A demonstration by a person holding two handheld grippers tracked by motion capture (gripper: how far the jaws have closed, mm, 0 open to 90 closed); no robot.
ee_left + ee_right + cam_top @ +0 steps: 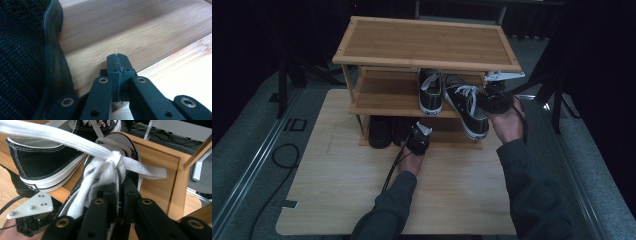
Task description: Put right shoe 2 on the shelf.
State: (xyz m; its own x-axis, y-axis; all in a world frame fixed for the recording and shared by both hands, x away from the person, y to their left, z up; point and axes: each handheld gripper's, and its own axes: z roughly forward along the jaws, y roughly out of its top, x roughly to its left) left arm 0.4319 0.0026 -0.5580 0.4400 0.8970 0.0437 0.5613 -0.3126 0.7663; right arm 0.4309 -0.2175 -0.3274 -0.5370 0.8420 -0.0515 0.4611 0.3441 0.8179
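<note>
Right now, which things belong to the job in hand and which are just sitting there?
In play:
- right sneaker, gripped by the right tongs
- left sneaker
- shoe rack

Idle:
- dark shoes on bottom shelf
- left tongs, shut, empty

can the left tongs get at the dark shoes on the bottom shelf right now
Probably yes. The left tongs sit at the open front of the bottom shelf, right beside a dark shoe, with nothing between them. Their jaws are shut, so they would have to open first.
</note>
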